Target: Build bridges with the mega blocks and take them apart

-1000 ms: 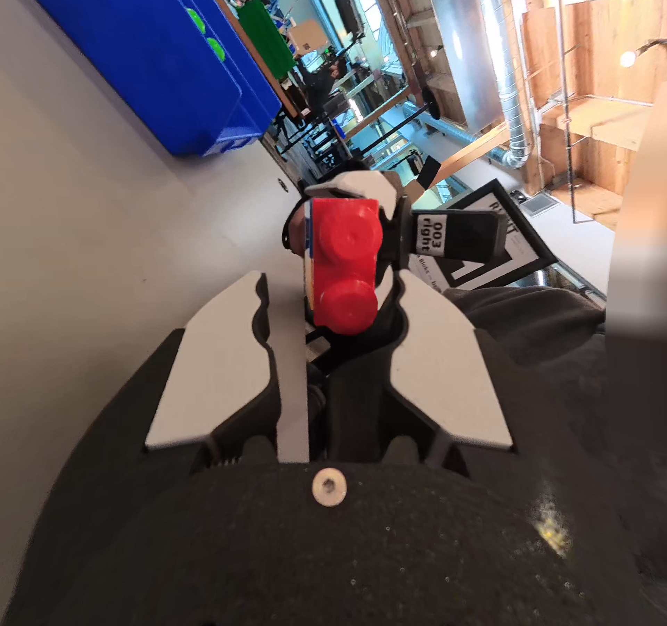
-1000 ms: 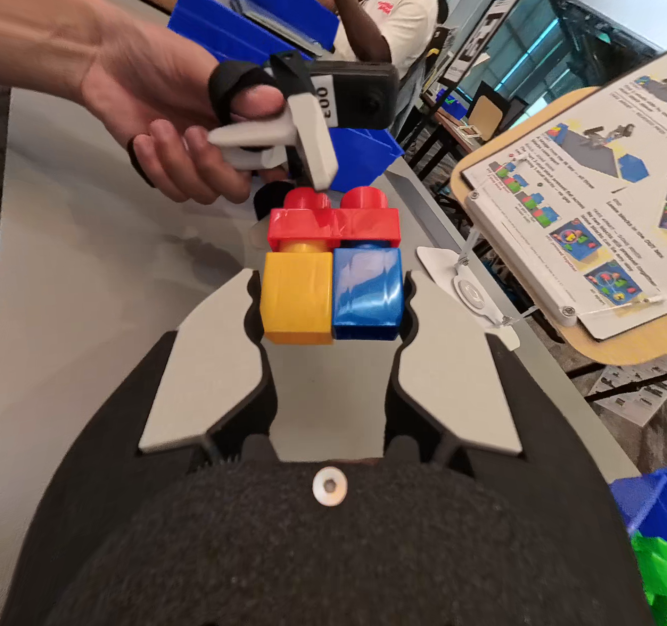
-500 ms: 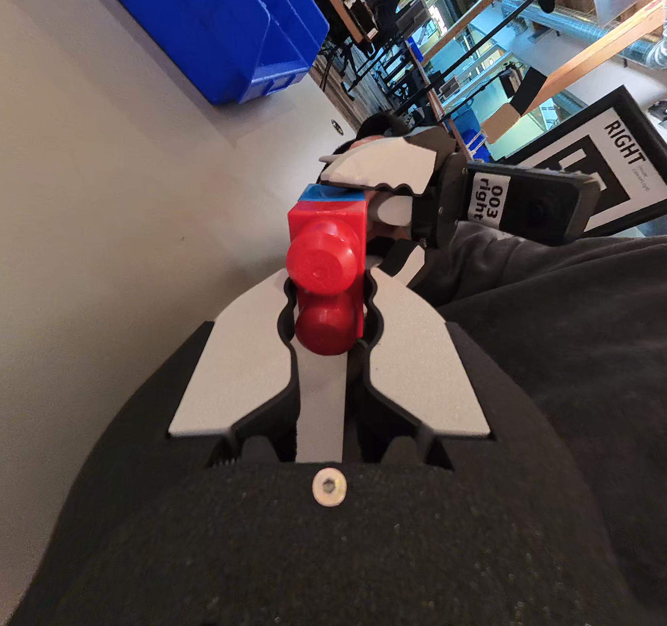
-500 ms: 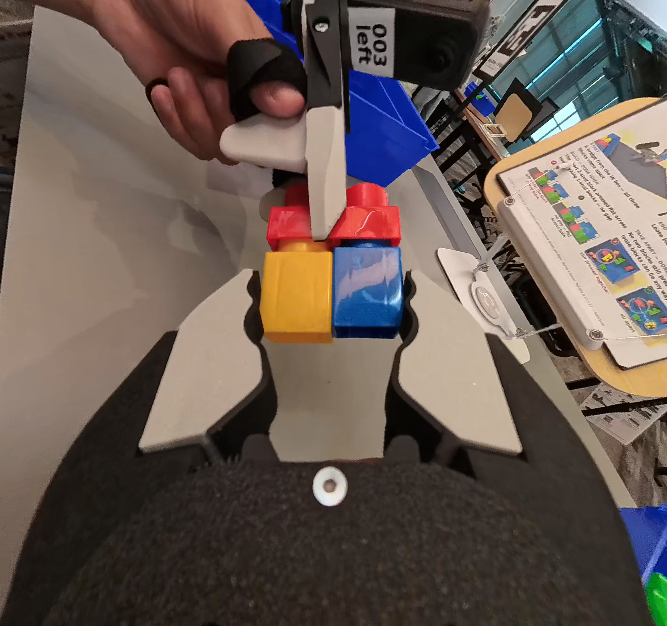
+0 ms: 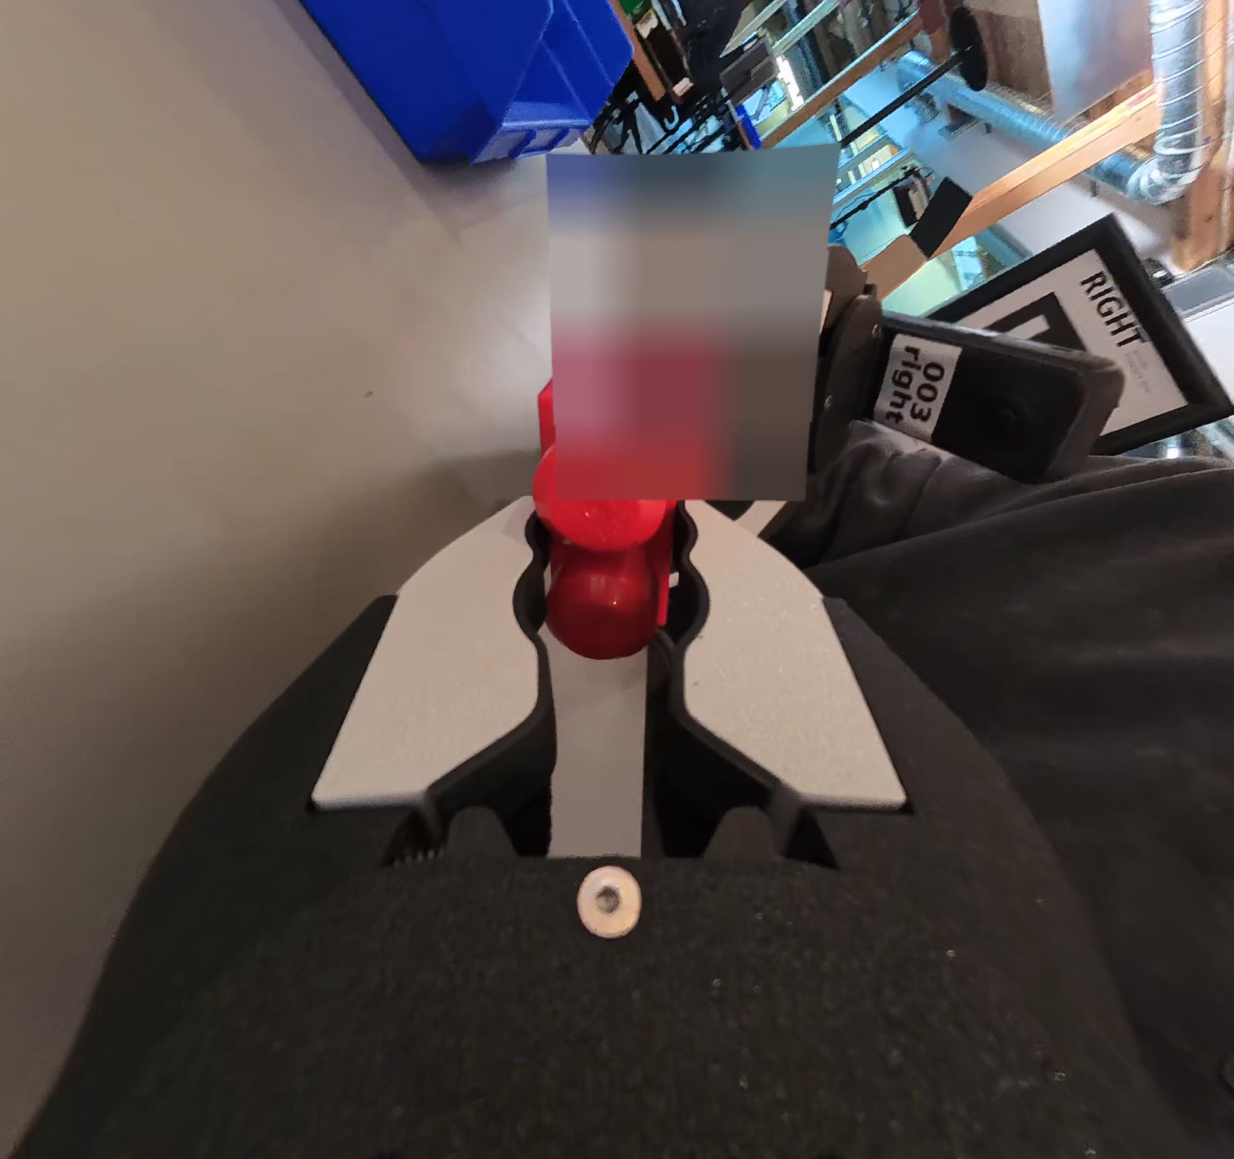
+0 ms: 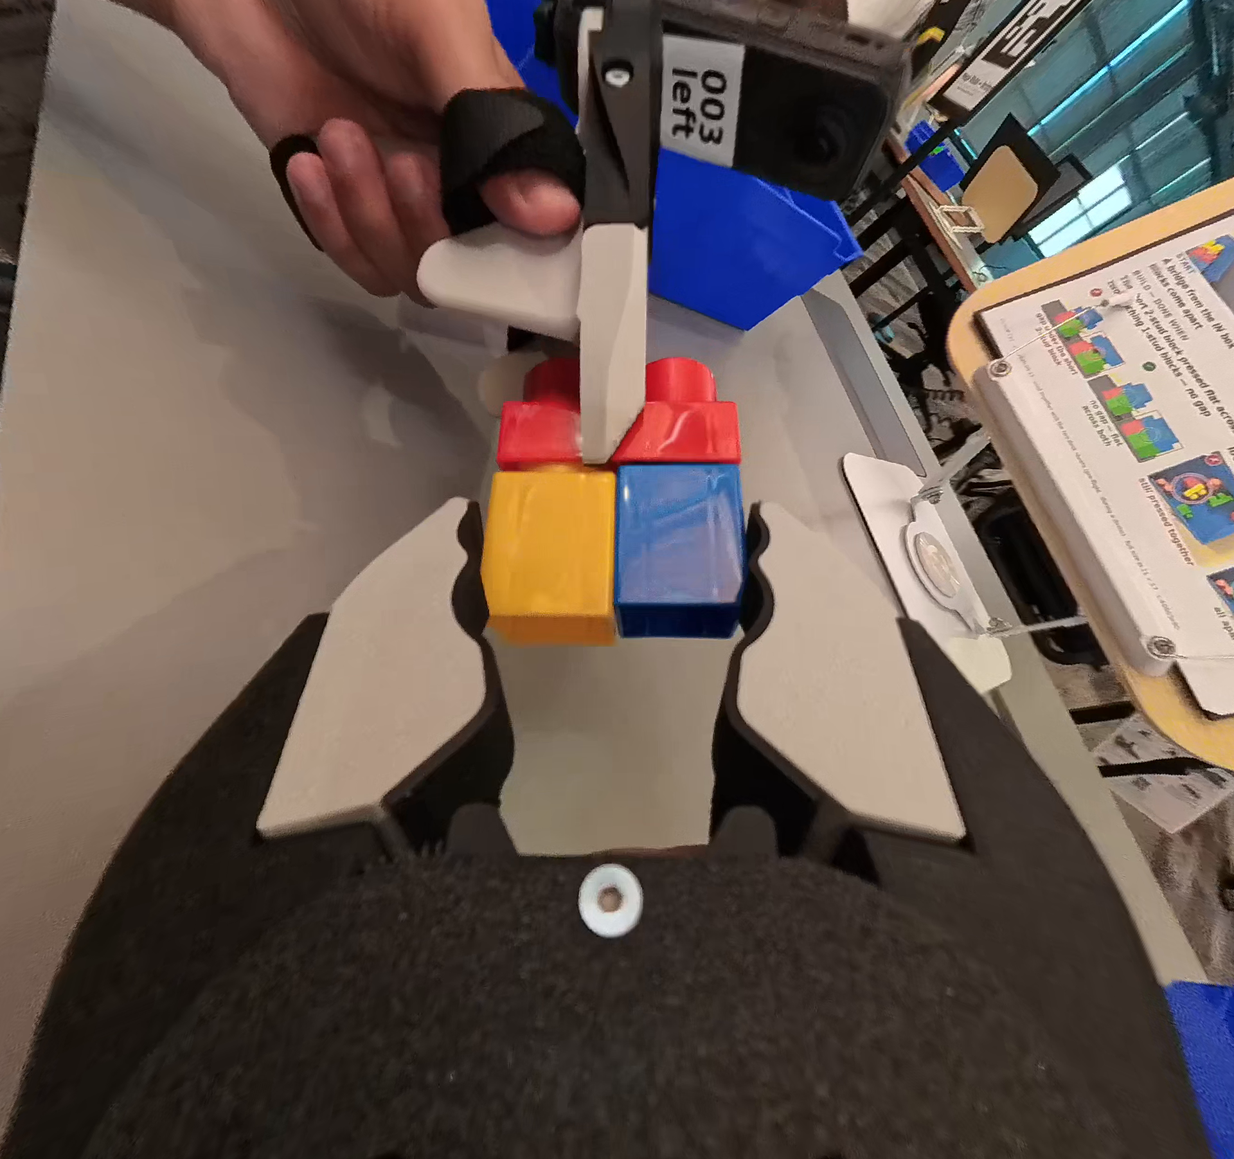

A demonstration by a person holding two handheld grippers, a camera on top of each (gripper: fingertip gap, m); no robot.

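At frame centre, left gripper (image 6: pixel 604 419) clamps the red two-stud plastic block (image 6: pixel 674 422) across its long axis, atop the yellow-and-blue block pair (image 6: pixel 614 552) clenched by right gripper (image 6: pixel 614 559).

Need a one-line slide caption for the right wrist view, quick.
Right gripper clamps the yellow block and blue block while the left gripper pinches the red block bridging them.
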